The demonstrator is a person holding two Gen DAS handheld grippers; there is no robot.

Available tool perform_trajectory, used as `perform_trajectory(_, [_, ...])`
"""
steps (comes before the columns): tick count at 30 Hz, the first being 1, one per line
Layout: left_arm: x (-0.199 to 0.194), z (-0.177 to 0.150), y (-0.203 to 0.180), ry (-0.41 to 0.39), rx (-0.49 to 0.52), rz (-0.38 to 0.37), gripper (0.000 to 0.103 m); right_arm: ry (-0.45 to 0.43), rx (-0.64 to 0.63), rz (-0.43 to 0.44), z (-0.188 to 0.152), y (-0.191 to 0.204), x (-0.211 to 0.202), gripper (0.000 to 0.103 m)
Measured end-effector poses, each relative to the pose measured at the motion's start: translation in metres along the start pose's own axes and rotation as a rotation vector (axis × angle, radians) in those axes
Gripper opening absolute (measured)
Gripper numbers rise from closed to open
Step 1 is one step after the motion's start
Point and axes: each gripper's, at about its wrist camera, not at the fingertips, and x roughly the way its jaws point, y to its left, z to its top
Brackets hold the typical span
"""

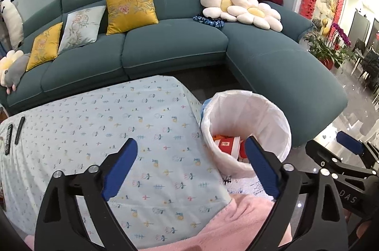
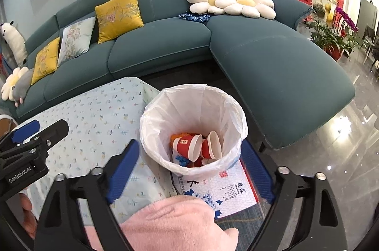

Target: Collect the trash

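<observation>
Trash bin (image 2: 193, 130), white-lined, stands on floor beside worktop (image 1: 94, 132), w/ red paper cups (image 2: 189, 145) already inside. Both jaws wide, nothing between: left hand-held gripper (image 1: 189, 165) over cloth edge, right hand-held gripper (image 2: 189, 168) straddling bin. Looks like a drop is done; next move calls for finding more litter. Left view alone shows two remotes (image 1: 13, 134) on worktop; right view alone shows printed card (image 2: 225, 194) under bin.
</observation>
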Motion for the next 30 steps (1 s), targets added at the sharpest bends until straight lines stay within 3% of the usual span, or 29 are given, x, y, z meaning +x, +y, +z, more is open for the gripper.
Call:
perform_trajectory(4, [-0.003,-0.005,0.001,0.0,0.001,0.011,0.089,0.002,-0.033,-0.02,-0.005,0.004,-0.003,0.087])
perform_trajectory(6, [-0.004,-0.009,0.001,0.005,-0.003,0.011,0.089,0.004,-0.04,-0.021,-0.007,0.005,-0.004,0.096])
perform_trajectory(30, [-0.01,-0.02,0.004,0.013,-0.019,0.026,0.093,-0.002,-0.079,-0.022,-0.019,0.017,-0.012,0.096])
